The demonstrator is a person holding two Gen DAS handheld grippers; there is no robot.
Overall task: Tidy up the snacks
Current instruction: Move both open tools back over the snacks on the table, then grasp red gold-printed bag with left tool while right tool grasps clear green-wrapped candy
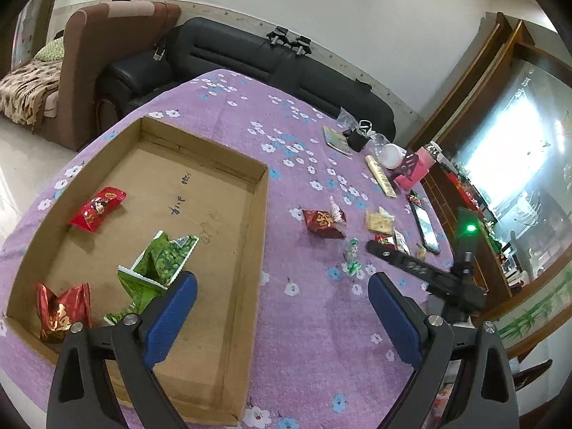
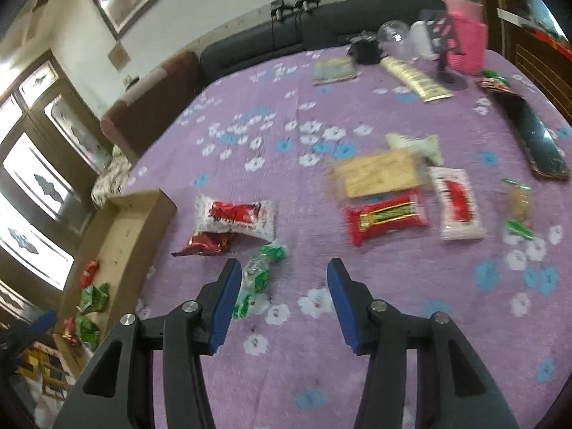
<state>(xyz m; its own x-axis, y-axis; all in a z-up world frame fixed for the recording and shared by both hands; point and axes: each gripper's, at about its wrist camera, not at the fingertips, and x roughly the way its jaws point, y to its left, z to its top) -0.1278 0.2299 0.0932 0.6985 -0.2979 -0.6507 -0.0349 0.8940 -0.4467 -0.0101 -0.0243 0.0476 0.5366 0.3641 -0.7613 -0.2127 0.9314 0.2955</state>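
Ideally, with both grippers' fingers spread and empty, we lowered the right gripper [image 2: 282, 268] squarely over the green candy [image 2: 259, 279] beside the box [image 2: 143, 200].

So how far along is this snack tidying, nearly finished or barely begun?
Roughly the early part. Done: the cardboard box already holds a red packet, green packets and a foil one. In hand: nothing; both the left hand-held gripper and the right hand-held gripper are open and empty. Left: the loose snacks on the purple cloth, such as the red bar and the small green-and-clear packet.
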